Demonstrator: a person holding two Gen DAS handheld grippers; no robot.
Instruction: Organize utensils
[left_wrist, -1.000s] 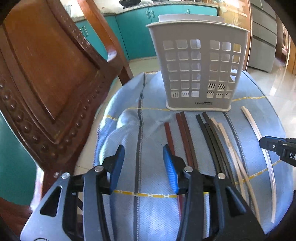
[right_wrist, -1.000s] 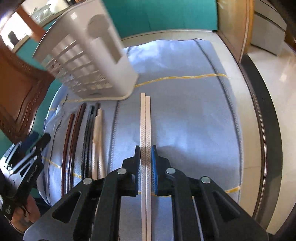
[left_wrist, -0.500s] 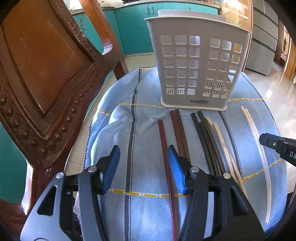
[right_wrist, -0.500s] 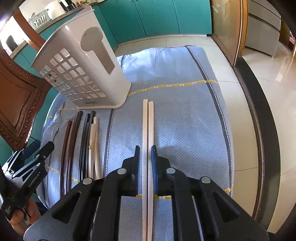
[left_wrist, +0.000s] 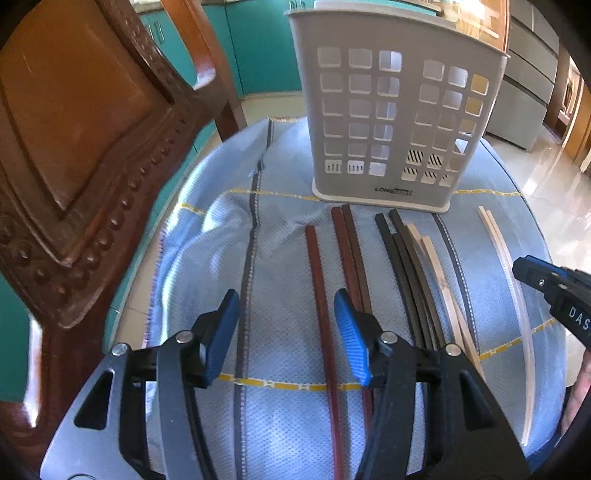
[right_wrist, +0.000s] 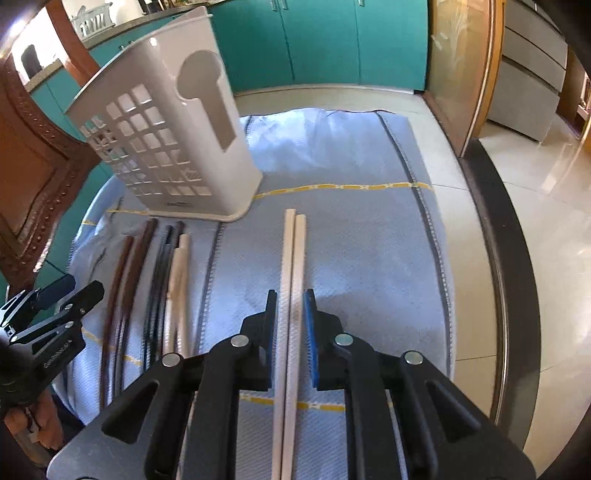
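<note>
The left claw (left_wrist: 286, 334) stands wide, its blue pads apart and pressing on nothing. A single reddish-brown chopstick (left_wrist: 320, 314) lies on the blue cloth (left_wrist: 221, 258) between its pads, nearer the right-hand pad and clear of both. Just past that pad lies a pair of dark brown chopsticks (left_wrist: 351, 251), beyond them a pair of black chopsticks (left_wrist: 402, 258), then a pair of light wooden chopsticks (left_wrist: 437, 273). All of them point away from the claw toward the pale slotted utensil holder (left_wrist: 391, 122), which stands upright on the cloth straight ahead.

The right claw (right_wrist: 290, 314) is narrow, its pads lying close on either side of a pair of cream chopsticks (right_wrist: 291, 266). The pair lies flat on the cloth-covered surface and runs back beneath the claw; a thin gap seems to show on each side, and I cannot tell whether the pads press on the sticks. The utensil holder (right_wrist: 166, 147) stands ahead and to the left of this claw, and the other pairs lie in a row well to its left.

A carved wooden chair (left_wrist: 74, 147) stands close on the left claw's left.
</note>
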